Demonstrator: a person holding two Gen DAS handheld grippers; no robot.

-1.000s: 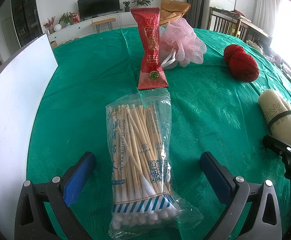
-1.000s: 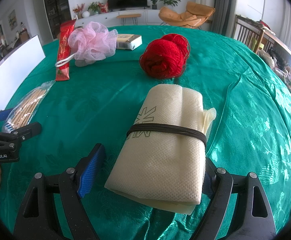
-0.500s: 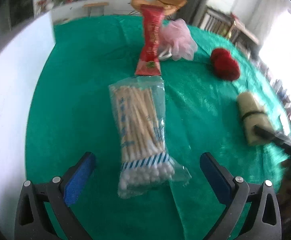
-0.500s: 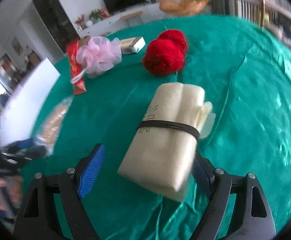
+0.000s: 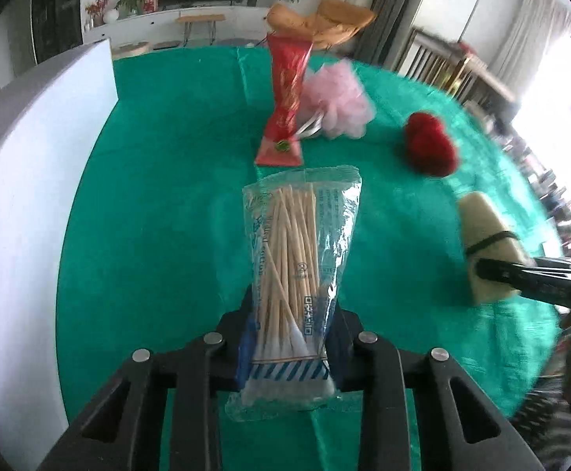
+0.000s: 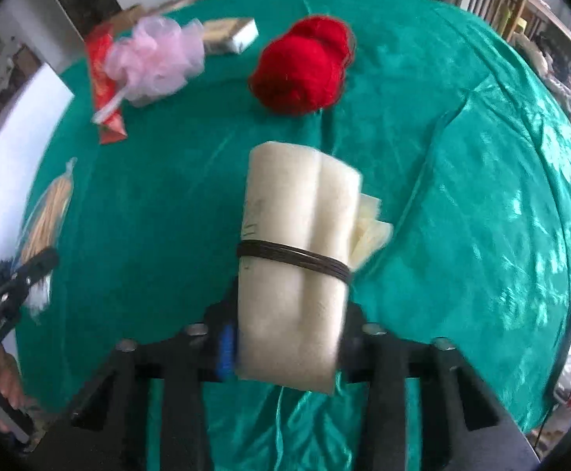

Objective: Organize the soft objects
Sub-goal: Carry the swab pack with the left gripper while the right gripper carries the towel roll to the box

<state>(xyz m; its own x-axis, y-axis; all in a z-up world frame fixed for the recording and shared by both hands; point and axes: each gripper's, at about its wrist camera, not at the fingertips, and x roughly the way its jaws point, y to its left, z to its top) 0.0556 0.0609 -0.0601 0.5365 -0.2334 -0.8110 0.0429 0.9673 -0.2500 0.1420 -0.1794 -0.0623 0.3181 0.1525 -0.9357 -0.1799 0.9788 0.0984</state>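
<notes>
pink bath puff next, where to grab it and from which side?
Take the pink bath puff by its mesh body, from above. The fluffy ball should squash between the pads; its white loop is thin and lies flat on the cloth. Come in on the side away from the red packet, which touches it. Both grippers are full now.

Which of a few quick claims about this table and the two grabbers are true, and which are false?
1. The left gripper is shut on the bag of cotton swabs. True.
2. The right gripper is open and empty. False: it clamps the cream cloth roll.
3. The tablecloth is green. True.
4. The yarn is blue. False: red.
5. The pink bath pouf lies beside the red packet. True.
</notes>
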